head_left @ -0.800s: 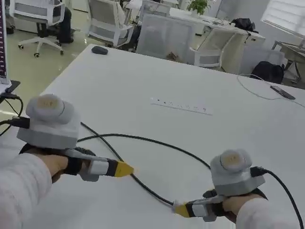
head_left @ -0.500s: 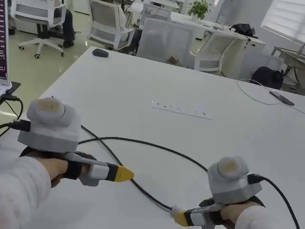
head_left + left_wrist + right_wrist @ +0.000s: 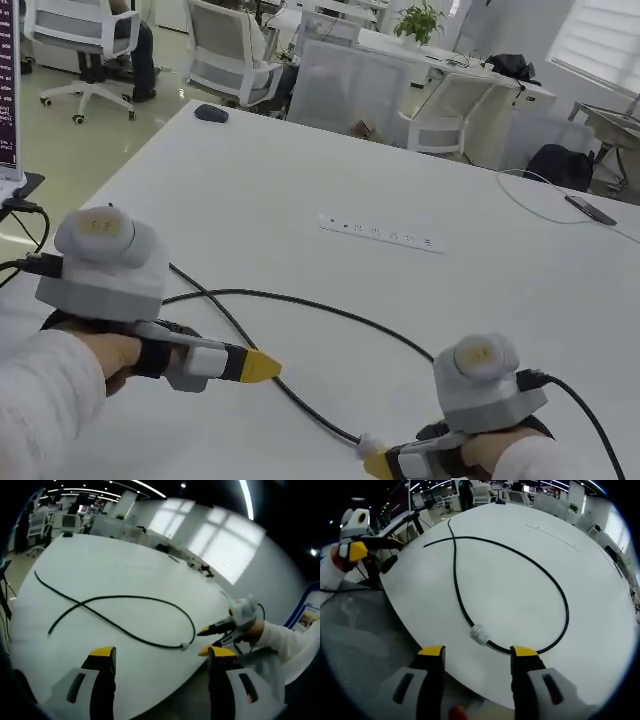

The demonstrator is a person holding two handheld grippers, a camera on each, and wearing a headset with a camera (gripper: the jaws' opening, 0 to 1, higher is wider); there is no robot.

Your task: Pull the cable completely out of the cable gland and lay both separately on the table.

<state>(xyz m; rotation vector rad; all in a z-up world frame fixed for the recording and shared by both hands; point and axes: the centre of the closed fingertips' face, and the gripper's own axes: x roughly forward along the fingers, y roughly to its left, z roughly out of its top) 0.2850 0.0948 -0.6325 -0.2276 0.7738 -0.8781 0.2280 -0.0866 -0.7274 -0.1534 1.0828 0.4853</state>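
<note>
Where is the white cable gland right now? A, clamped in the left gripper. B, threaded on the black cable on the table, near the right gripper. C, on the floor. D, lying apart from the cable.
B: the right gripper view shows the cable gland on the black cable on the table, just ahead of the right gripper, jaws open.
</note>
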